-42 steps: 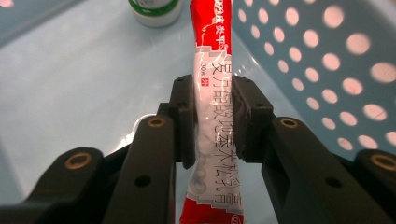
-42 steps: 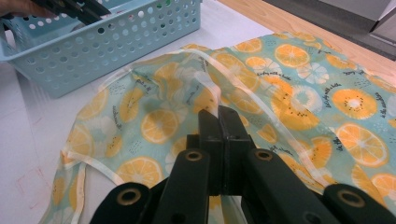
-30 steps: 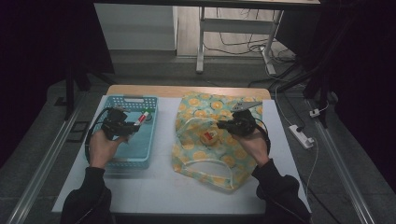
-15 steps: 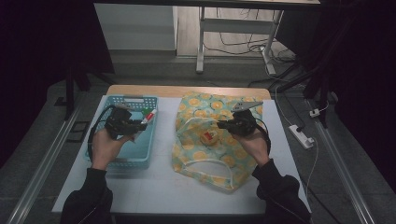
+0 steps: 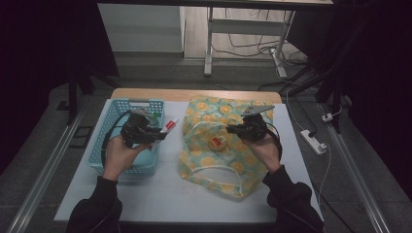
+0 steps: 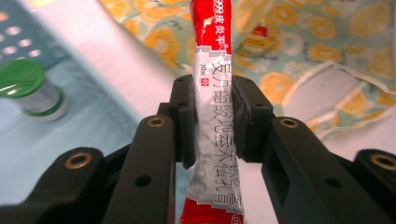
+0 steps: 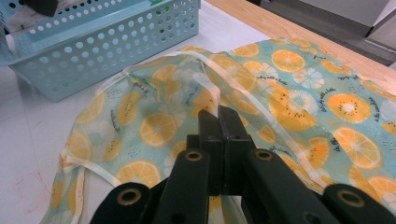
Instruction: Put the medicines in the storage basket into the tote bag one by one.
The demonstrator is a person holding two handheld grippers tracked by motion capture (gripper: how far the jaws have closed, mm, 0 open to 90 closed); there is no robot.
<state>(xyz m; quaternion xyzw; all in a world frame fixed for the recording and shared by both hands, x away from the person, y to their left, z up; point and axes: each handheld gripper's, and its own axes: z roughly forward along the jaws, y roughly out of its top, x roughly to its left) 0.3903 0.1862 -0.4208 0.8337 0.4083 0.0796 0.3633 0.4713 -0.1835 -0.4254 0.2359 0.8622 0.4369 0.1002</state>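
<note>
My left gripper (image 5: pixel 158 133) (image 6: pixel 213 93) is shut on a red and white tube (image 5: pixel 170 125) (image 6: pixel 215 135). It holds the tube over the right wall of the blue basket (image 5: pixel 112 127), tip pointing toward the bag. A fruit-patterned cloth bag (image 5: pixel 214 160) (image 6: pixel 327 42) (image 7: pixel 289 79) lies in the middle of the table. My right gripper (image 5: pixel 229 129) (image 7: pixel 219 114) is shut on the bag's cloth near its white-trimmed rim and holds it raised. A small red and yellow item (image 5: pixel 219 142) (image 6: pixel 256 39) shows inside the bag's mouth.
A green-capped bottle (image 6: pixel 28 86) lies in the basket (image 7: pixel 93 42). The white table (image 5: pixel 165 194) ends in a wooden strip (image 5: pixel 194 94) at the far side. A power strip (image 5: pixel 313 141) lies off the table's right edge.
My left gripper has moved right with the tube, from over the basket to its right wall. The right gripper has stayed shut on the bag.
</note>
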